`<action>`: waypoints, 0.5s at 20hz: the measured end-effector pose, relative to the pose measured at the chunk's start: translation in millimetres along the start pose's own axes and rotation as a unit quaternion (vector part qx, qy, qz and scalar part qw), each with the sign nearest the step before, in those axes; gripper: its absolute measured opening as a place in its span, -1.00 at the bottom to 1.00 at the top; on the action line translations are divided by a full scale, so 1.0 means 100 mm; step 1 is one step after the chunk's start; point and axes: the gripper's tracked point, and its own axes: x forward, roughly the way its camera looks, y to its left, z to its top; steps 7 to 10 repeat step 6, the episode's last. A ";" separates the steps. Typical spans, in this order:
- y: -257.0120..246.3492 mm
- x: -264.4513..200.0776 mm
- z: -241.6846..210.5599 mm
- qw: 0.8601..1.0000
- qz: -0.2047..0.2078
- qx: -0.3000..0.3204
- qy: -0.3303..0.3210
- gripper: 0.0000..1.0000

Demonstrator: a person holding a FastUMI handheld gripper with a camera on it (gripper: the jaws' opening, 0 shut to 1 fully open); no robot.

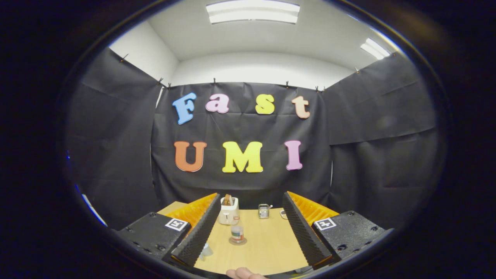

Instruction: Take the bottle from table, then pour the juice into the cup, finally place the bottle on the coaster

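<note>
My gripper is open, held above the near end of a wooden table, and its fingers grip nothing. A small bottle with a banded label stands upright on a round coaster. It is between the fingers and well ahead of them, on the left of the middle. A pale cup stands closer in, against the inner side of the left finger, which partly hides it.
A white toaster with bread in it stands at the table's far end, behind the bottle. A small metal rack is to its right, and a small object peeks out by the right finger. A person's fingertip shows at the near edge.
</note>
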 end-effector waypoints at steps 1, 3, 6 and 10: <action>-0.01 -0.01 0.02 1.000 -0.002 -0.003 -0.001 1.00; -0.03 -0.03 0.04 1.000 -0.004 -0.007 -0.005 1.00; -0.05 -0.05 0.06 1.000 -0.006 -0.008 -0.010 1.00; -0.05 -0.05 0.06 1.000 -0.006 -0.008 -0.010 1.00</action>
